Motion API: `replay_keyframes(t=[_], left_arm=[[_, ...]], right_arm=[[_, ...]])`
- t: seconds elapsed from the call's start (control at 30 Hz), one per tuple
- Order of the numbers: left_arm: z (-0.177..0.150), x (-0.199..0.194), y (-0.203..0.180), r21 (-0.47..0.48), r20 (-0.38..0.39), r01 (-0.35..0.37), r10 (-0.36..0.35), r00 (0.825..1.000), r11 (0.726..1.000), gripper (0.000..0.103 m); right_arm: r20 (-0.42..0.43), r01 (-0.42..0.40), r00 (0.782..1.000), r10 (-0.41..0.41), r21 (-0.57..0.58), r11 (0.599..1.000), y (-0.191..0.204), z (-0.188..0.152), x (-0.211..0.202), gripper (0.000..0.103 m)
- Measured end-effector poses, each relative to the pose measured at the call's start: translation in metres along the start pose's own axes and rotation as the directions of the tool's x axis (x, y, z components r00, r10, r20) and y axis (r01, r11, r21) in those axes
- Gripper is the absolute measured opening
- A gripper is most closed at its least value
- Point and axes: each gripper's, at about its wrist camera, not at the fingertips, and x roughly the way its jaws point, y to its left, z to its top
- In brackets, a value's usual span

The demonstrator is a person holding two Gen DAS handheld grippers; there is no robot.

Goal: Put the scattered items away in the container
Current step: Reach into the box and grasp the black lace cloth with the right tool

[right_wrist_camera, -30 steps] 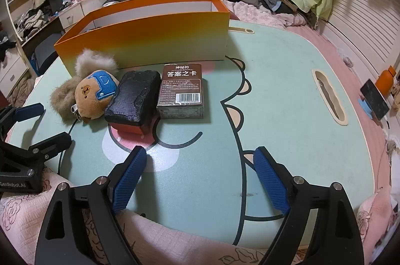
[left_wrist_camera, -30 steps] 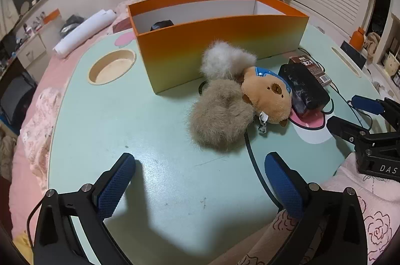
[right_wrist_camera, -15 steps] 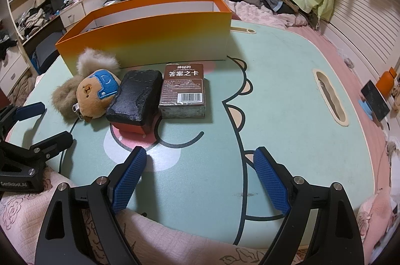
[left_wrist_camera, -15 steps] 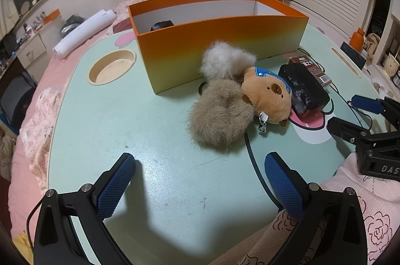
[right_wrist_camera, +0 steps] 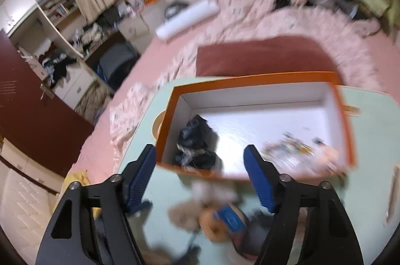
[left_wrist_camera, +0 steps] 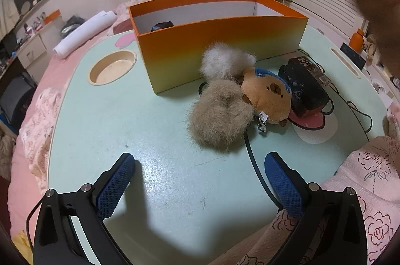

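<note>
Right gripper (right_wrist_camera: pixel 200 175) is seen closing on nothing above the orange box (right_wrist_camera: pixel 260 77). Left gripper (left_wrist_camera: pixel 197 192) is held open, empty. If the sweep is continued so fast, the plush bear (left_wrist_camera: pixel 268 96) could be missed.

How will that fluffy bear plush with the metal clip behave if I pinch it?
The bear plush looks soft, so it will probably squash and sag rather than hold shape. Its long fur may slip between pads. Likely light; the dangling clip could snag.
</note>
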Motion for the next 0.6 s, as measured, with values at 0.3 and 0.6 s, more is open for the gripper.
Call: replay_keyframes(t=[0.3, 0.6], left_arm=[[-0.002, -0.002, 0.005, -0.002, 0.007, 0.009, -0.009, 1.0, 1.0, 0.103], [0.001, -0.002, 0.004, -0.001, 0.008, 0.011, -0.011, 1.0, 1.0, 0.103]], right_arm=[[-0.241, -0.048, 0.967, 0.079, 0.13, 0.99, -0.019, 0.019, 0.102, 0.044], [-0.079, -0.027, 0.996, 0.031, 0.053, 0.998, -0.01, 0.011, 0.054, 0.024]])
